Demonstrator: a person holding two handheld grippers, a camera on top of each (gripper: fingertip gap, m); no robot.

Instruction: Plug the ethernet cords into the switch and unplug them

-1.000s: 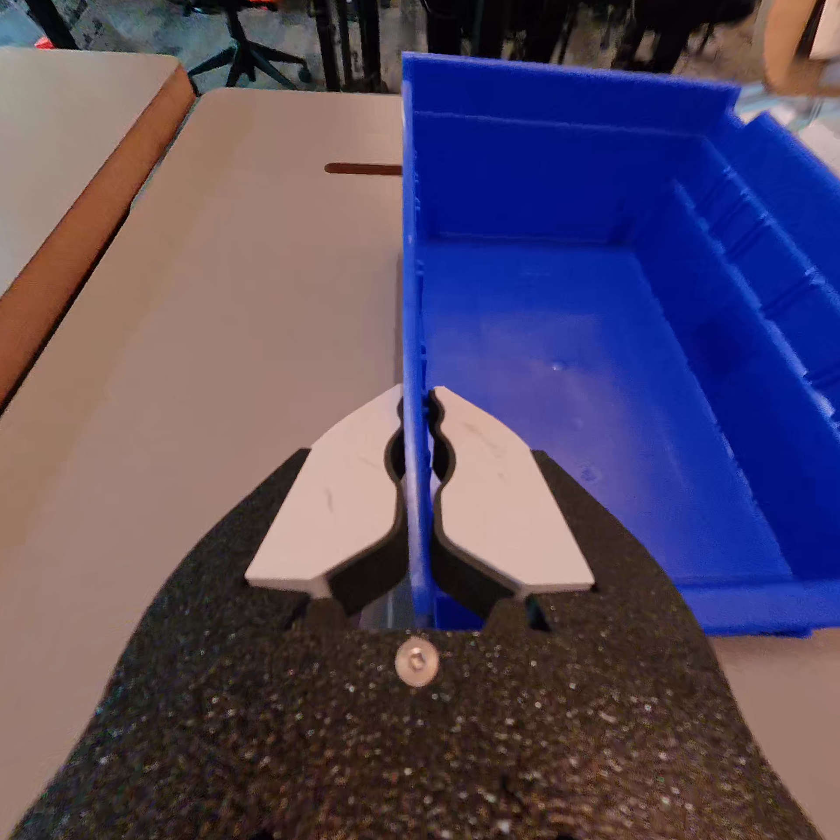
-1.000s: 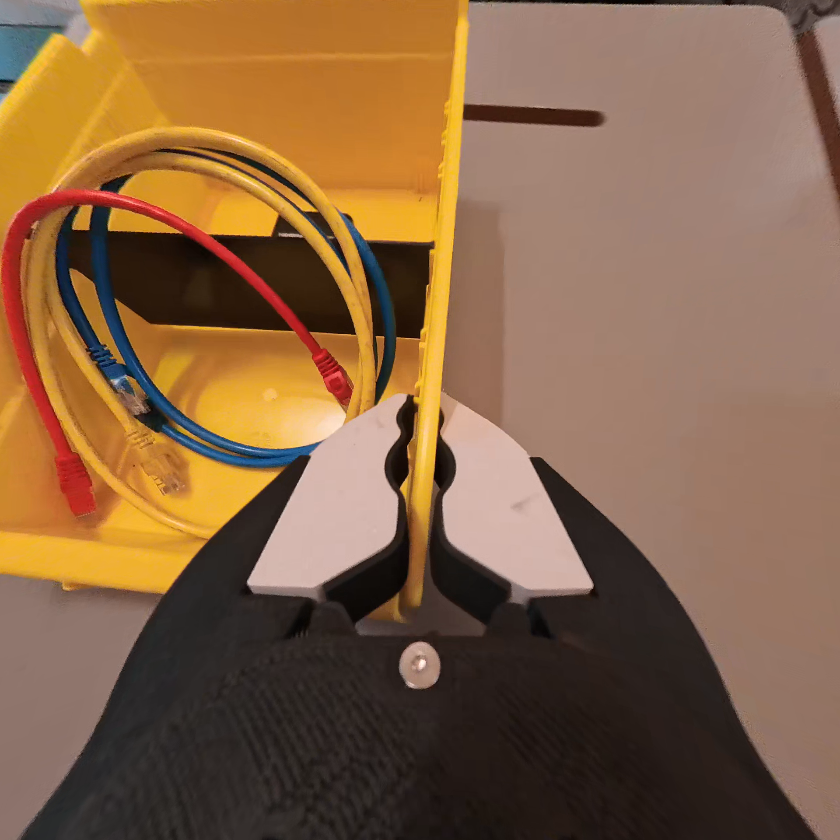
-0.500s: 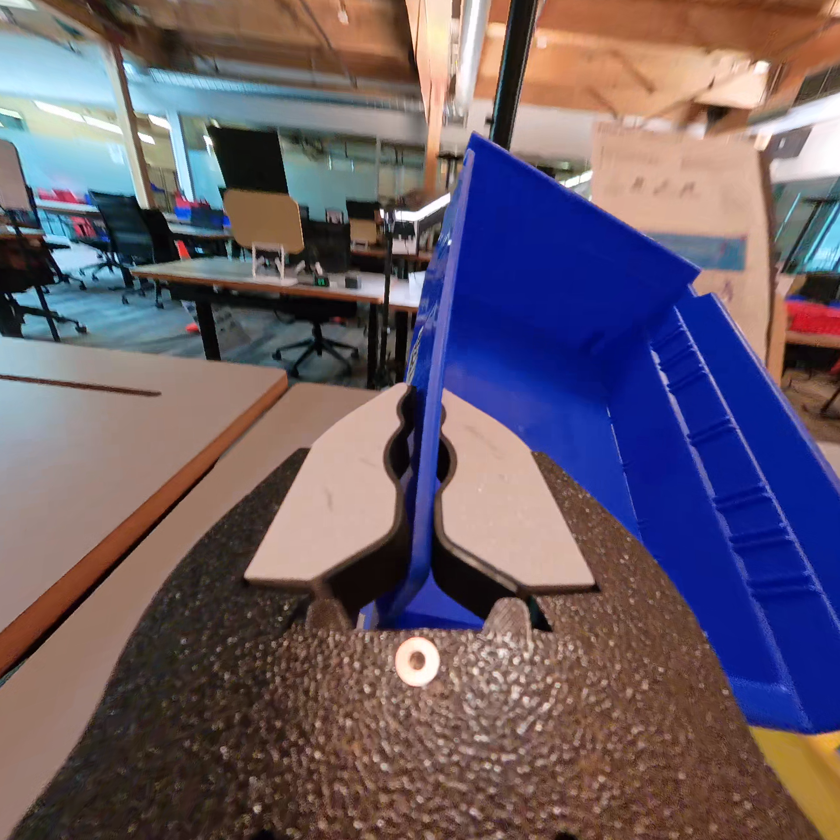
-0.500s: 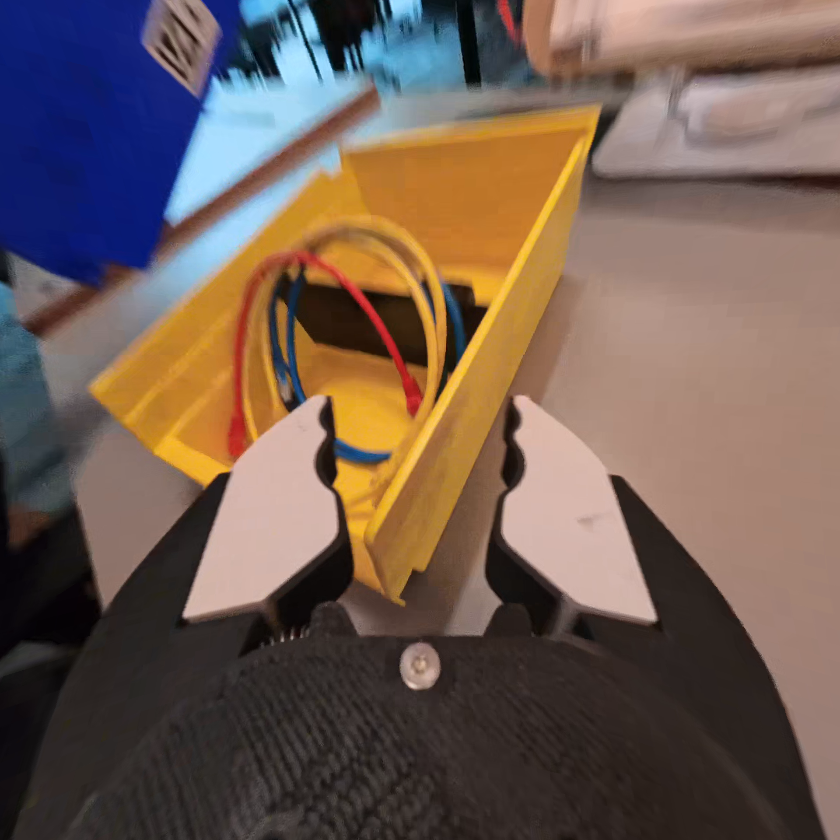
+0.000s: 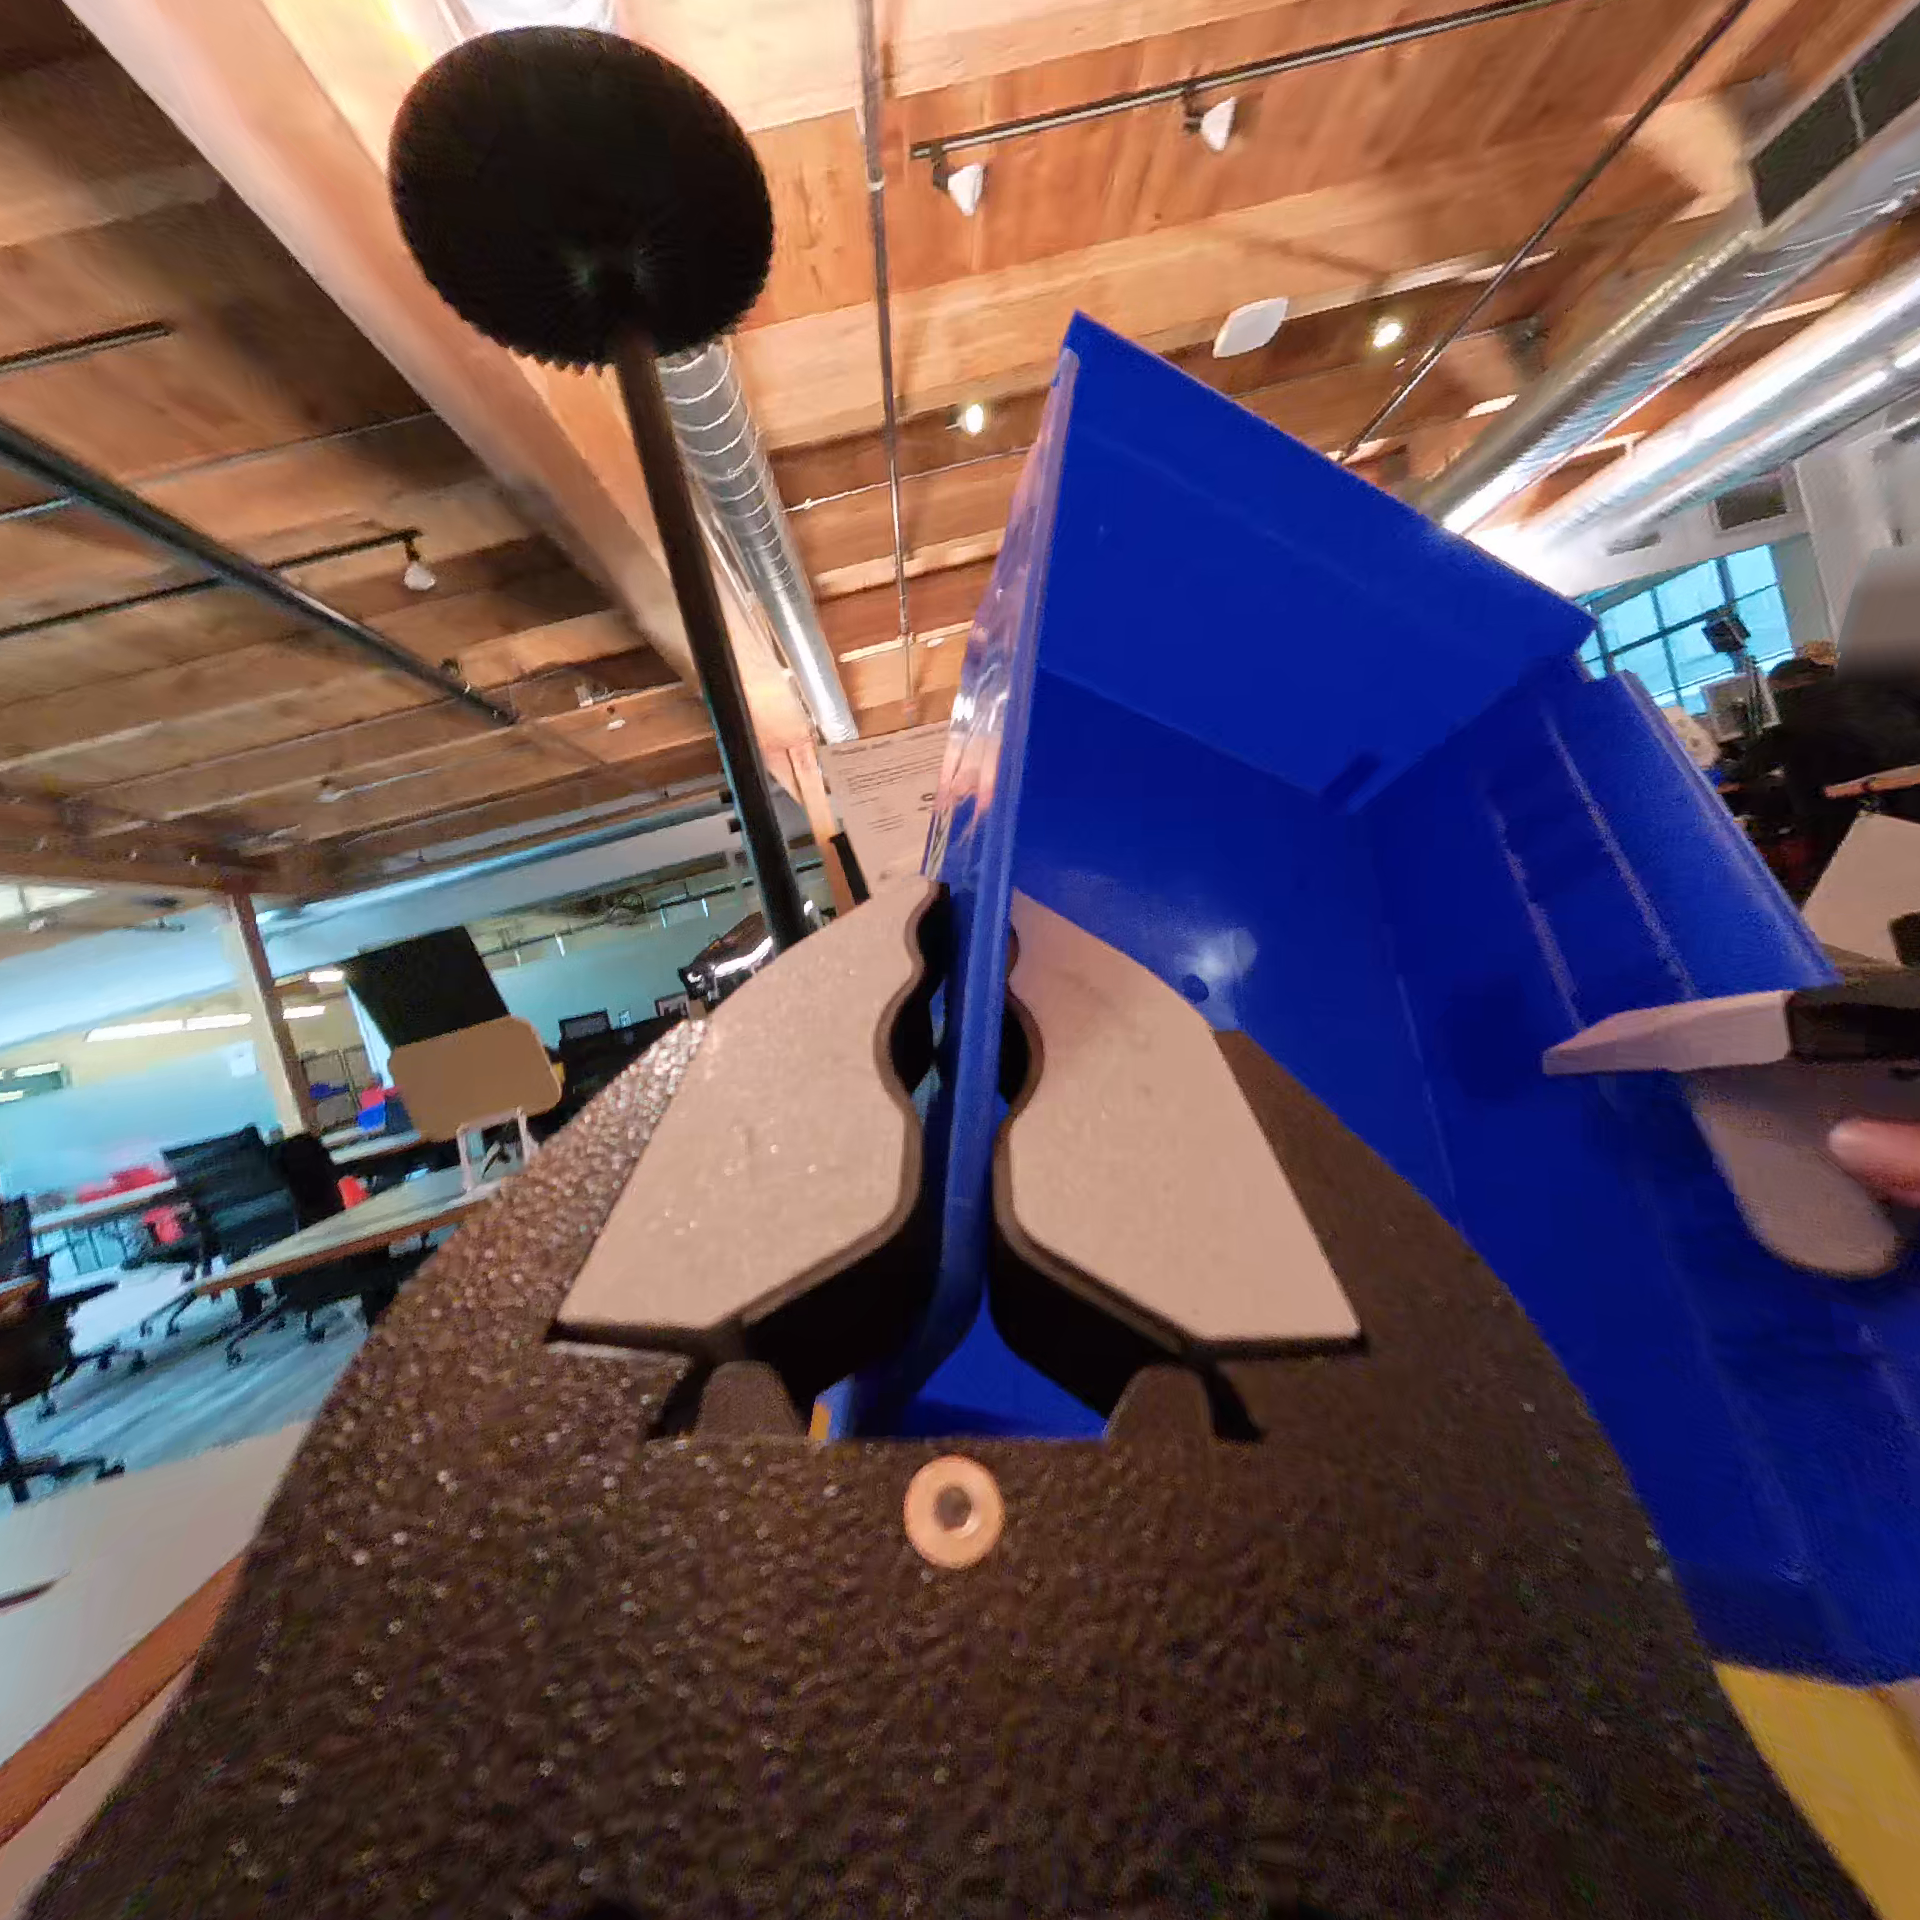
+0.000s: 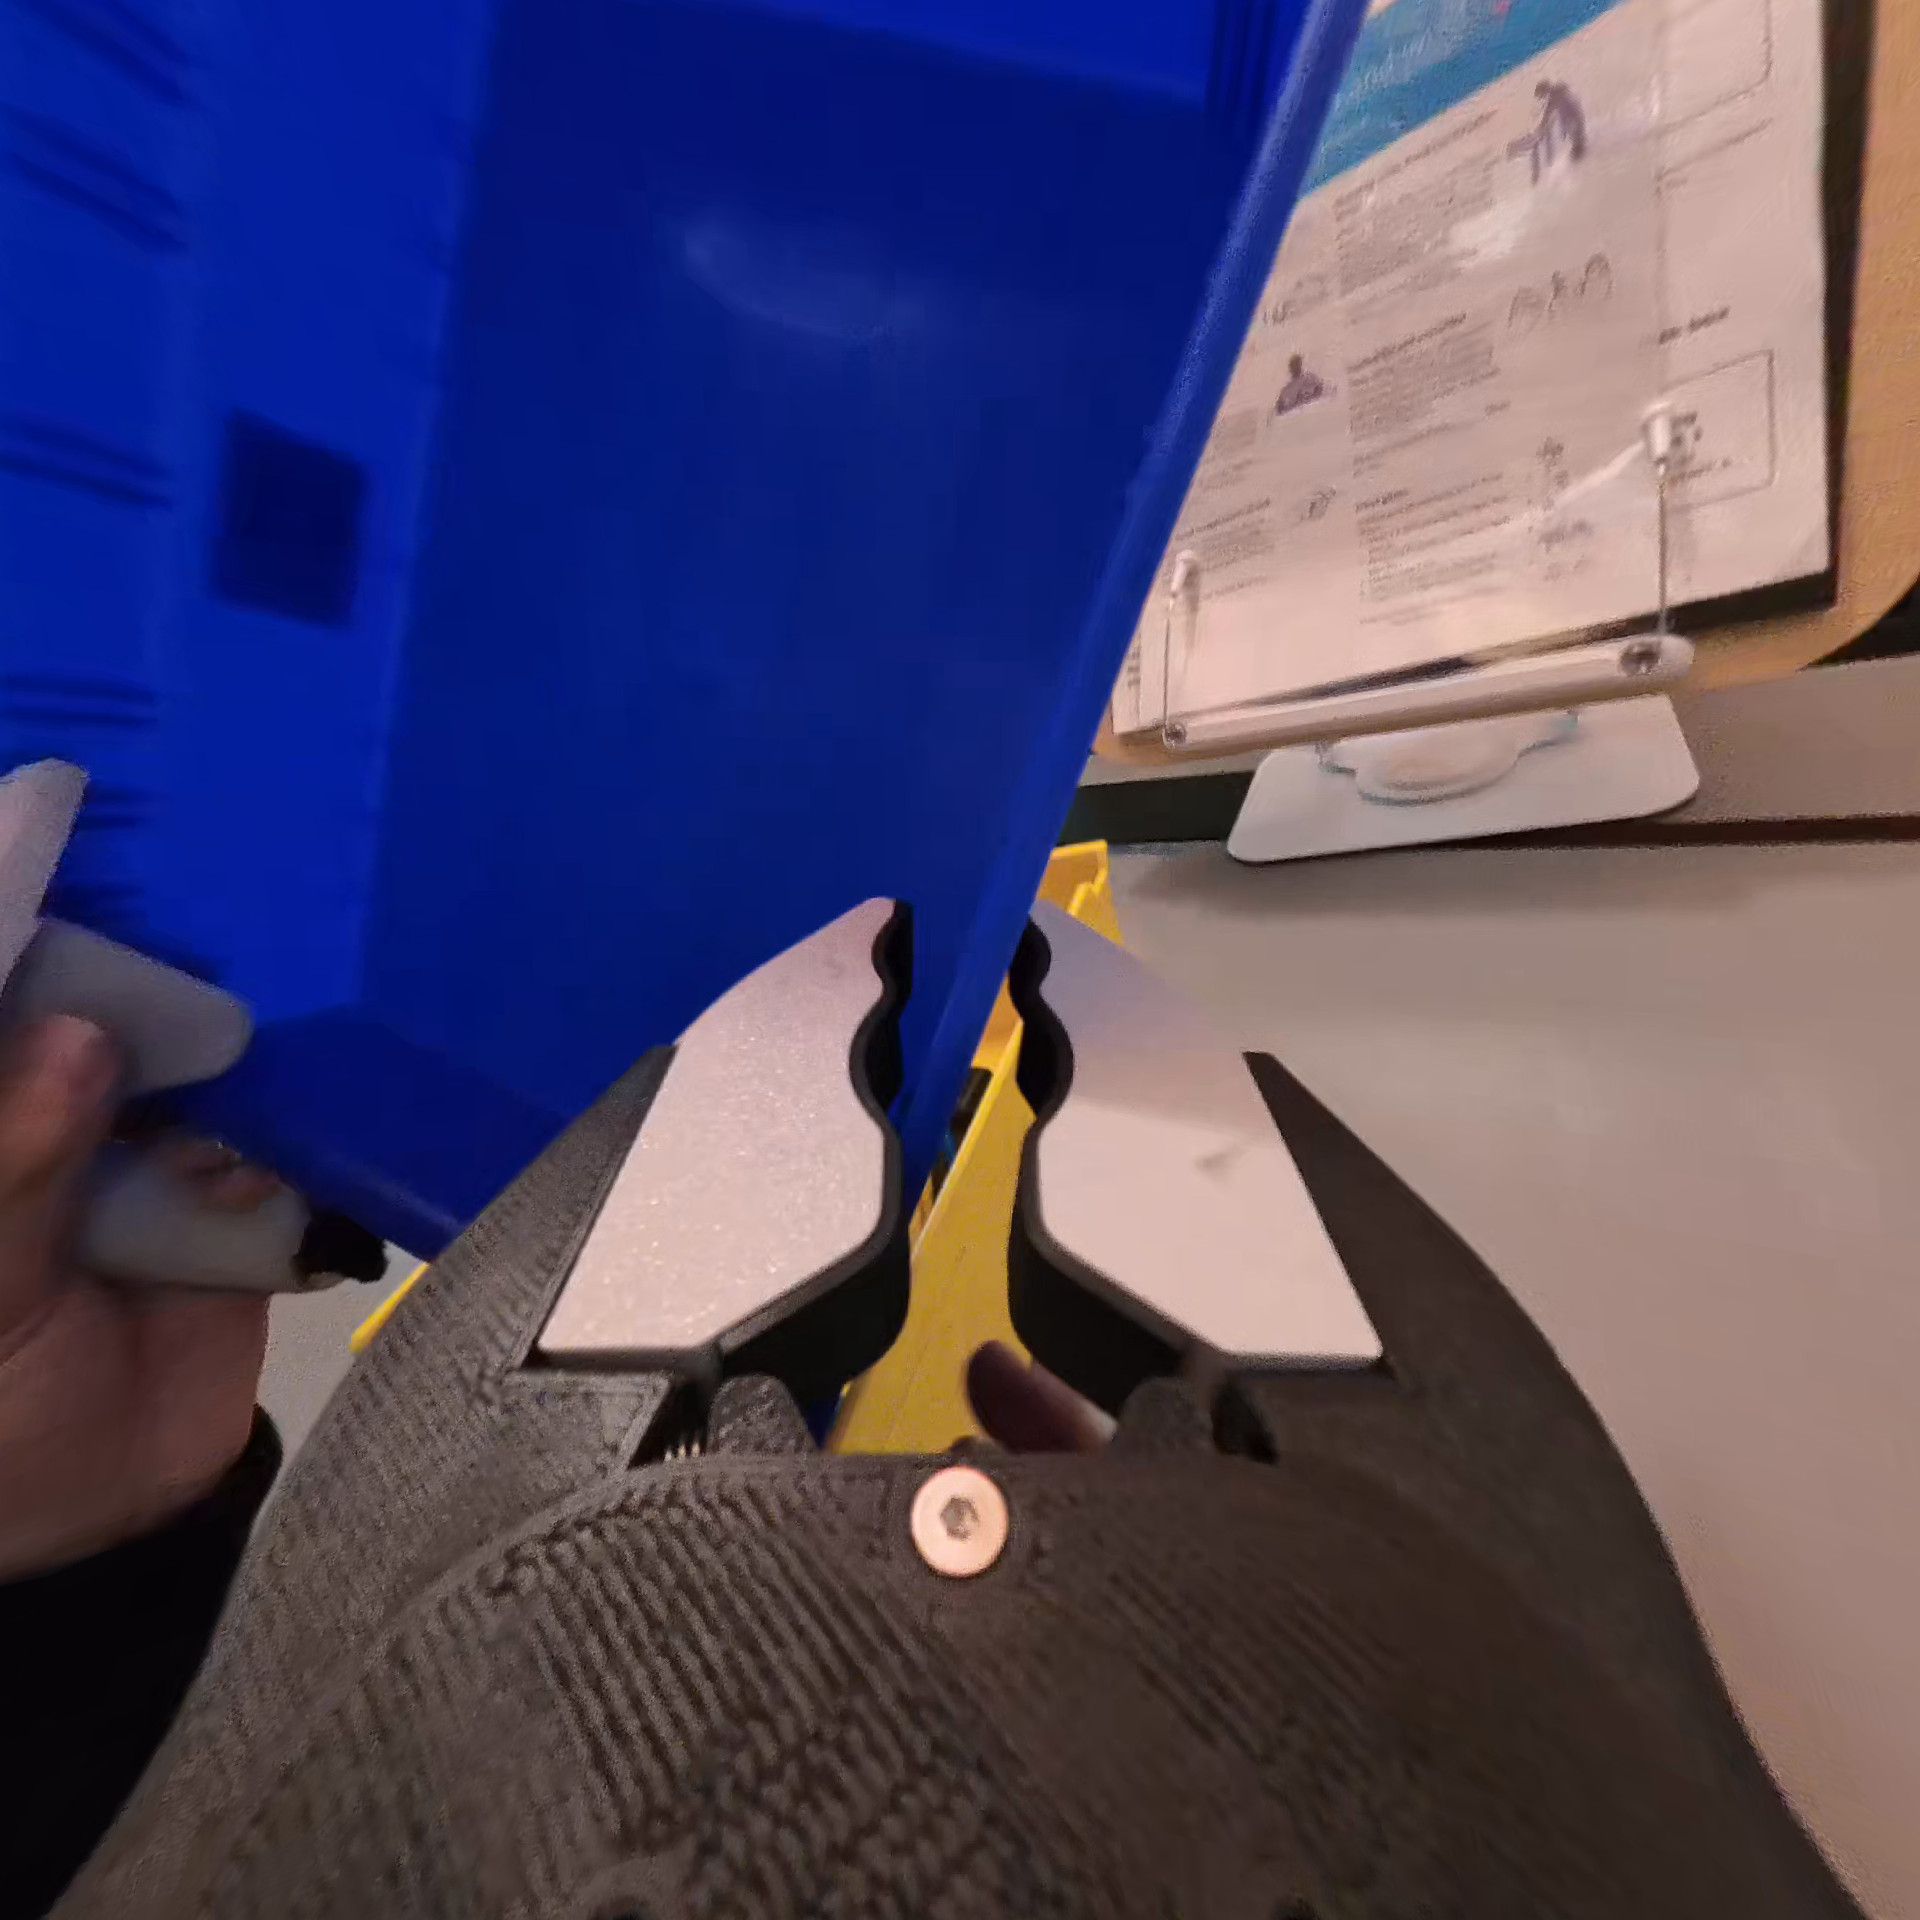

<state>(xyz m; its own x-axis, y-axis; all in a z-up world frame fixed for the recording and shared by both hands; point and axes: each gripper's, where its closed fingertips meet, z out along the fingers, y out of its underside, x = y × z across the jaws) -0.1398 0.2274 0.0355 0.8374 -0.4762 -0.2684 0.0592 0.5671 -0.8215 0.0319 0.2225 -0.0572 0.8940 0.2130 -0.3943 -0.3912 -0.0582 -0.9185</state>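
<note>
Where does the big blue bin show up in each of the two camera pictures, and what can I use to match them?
Left wrist view: the blue bin fills the centre and right, tilted up, one wall clamped by the left gripper.
Right wrist view: the blue bin fills the upper left, its edge between the fingers of the right gripper.
Shared landmark: the yellow bin, a yellow sliver at lower right in the left view.

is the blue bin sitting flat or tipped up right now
Tipped up. The blue bin is held in the air, its walls rising toward the ceiling, with the left tongs shut on one wall and the right tongs around the other.
</note>
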